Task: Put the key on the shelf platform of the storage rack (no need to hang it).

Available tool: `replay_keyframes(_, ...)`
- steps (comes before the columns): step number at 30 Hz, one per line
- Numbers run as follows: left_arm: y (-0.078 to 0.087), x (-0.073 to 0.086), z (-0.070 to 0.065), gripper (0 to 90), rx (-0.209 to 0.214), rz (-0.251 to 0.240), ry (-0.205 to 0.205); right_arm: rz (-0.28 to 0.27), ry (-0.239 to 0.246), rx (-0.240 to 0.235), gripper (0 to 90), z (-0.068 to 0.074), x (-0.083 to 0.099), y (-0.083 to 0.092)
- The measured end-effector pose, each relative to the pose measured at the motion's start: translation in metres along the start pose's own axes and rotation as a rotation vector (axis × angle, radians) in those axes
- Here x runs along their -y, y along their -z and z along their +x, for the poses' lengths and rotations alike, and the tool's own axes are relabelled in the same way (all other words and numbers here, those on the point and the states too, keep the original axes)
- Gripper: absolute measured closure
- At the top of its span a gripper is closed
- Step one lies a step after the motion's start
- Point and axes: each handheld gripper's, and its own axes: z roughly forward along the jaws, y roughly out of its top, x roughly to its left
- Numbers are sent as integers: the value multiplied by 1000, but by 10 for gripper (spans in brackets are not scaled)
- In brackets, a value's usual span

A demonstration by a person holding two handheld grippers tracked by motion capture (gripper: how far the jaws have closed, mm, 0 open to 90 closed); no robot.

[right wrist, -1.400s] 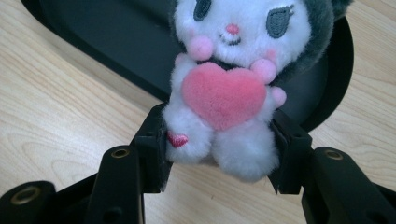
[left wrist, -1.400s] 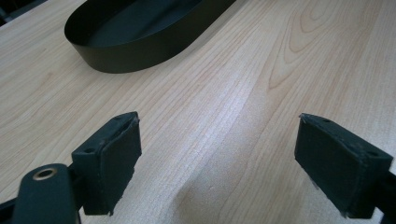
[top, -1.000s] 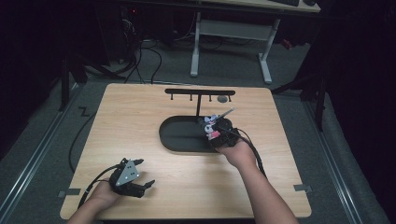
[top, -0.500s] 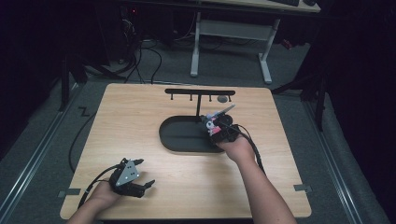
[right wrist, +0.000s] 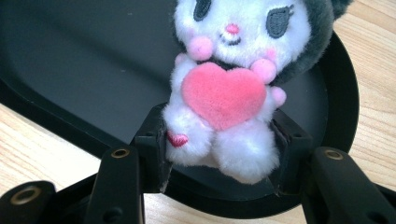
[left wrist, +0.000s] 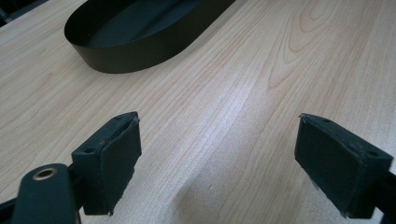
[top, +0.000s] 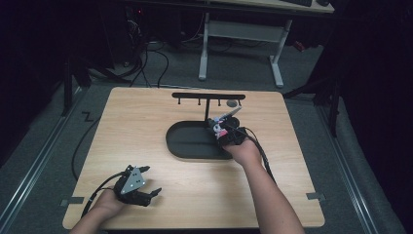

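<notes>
We take the shallow black oval tray (top: 187, 144) as our landmark; it lies near the middle of the pale wooden table (top: 146, 117). At the tray's right end we see the right gripper (top: 220, 130), held by the person's right hand (top: 243, 152), whose forearm reaches in from the near edge of the table. In the right gripper view its two black jaws are pressed against the lower body of a small white plush toy with a dark grey hood and a pink felt heart on its chest (right wrist: 233, 84), pinching it from both sides just above the tray's inner floor (right wrist: 84, 70), close to the tray's curved rim. We cannot tell whether the toy's feet touch the tray floor or hang just clear of it. Behind the tray, toward the far edge of the table, stands a thin black T-shaped rack with small pegs under its crossbar (top: 208, 97), its post rising just beside the tray's far rim, with a small grey round object (top: 232, 104) near its right end. Well apart from the tray, toward the near left corner of the table, the left gripper (top: 146, 193) rests low over the wood in the person's left hand (top: 109, 202). In the left gripper view its jaws stand spread wide with bare table grain between them, and the tray's dark wall (left wrist: 140, 51) lies ahead of them.
</notes>
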Motion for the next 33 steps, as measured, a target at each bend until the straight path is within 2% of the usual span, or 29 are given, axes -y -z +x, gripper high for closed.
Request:
replay_keyframes(7,0,0,0,155,1,0,0,26,5,-10,494,3,1,-7)
replay_keyframes(8,0,0,0,155,2,1,1,41,8,-24,493,5,2,-8)
replay_keyframes(12,-1,0,0,155,2,4,1,56,33,-31,492,10,5,-9)
replay_keyframes(16,-1,0,0,155,1,5,-2,62,15,-57,491,11,9,-11)
replay_keyframes(25,-1,0,0,155,1,6,1,68,9,-62,471,12,11,-19)
replay_keyframes(29,-1,0,1,155,2,6,4,62,2,-76,437,14,11,-22)
replay_keyframes(33,-1,0,0,155,2,5,1,48,3,-100,334,15,9,-20)
